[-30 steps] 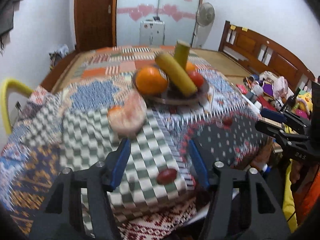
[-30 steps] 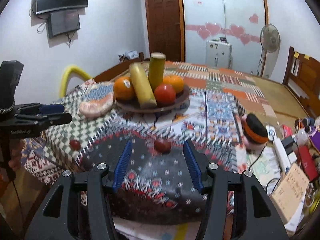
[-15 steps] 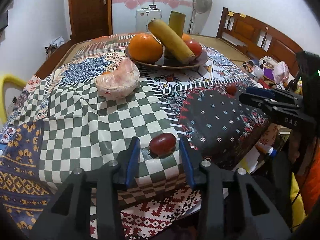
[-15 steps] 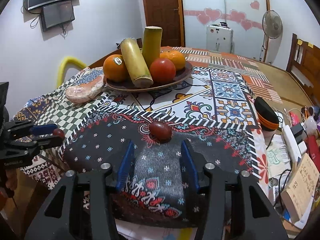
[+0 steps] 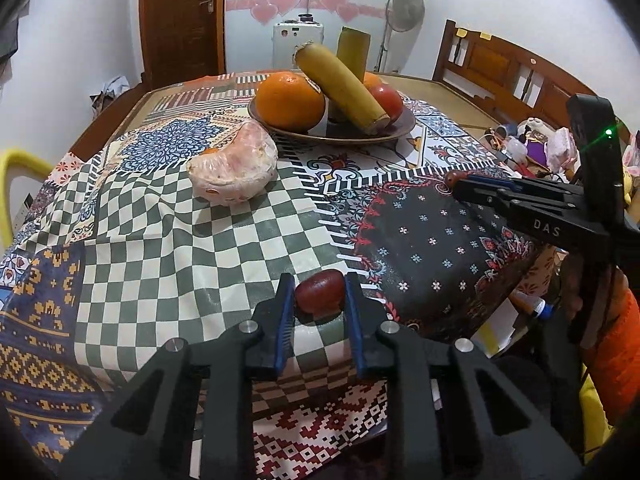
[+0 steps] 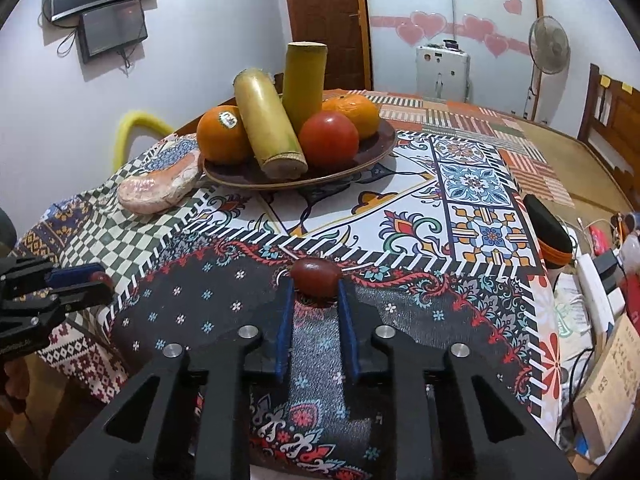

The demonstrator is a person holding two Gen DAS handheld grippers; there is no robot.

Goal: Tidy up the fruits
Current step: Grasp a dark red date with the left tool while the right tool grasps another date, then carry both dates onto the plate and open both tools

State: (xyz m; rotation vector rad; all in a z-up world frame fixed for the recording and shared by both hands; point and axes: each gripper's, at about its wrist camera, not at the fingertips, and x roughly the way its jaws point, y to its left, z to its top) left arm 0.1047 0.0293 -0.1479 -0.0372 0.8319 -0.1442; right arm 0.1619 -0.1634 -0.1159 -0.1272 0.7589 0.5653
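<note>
The left tool, black with blue pads, has just closed and is clamped on a small dark red oval fruit that sits on the green-and-white checked patch of the patchwork cloth covering the worktop. The right tool, of the same build, has likewise just closed on a second small dark red oval fruit, which rests at the red-bordered edge of the cloth's dark flowered patch. Each tool shows in the other's view, low at the worktop's near edge.

Farther in, beside the dish, lies a peeled pale pink citrus segment wrapped in clear film, on the cloth and outside any container. Behind it stands a shallow round brown dish. In the dish are a large orange with a sticker, a second orange at the back, a round red tomato-like fruit, and two thick yellow-green cut stalk pieces: one leaning, the other nearly upright behind it.
</note>
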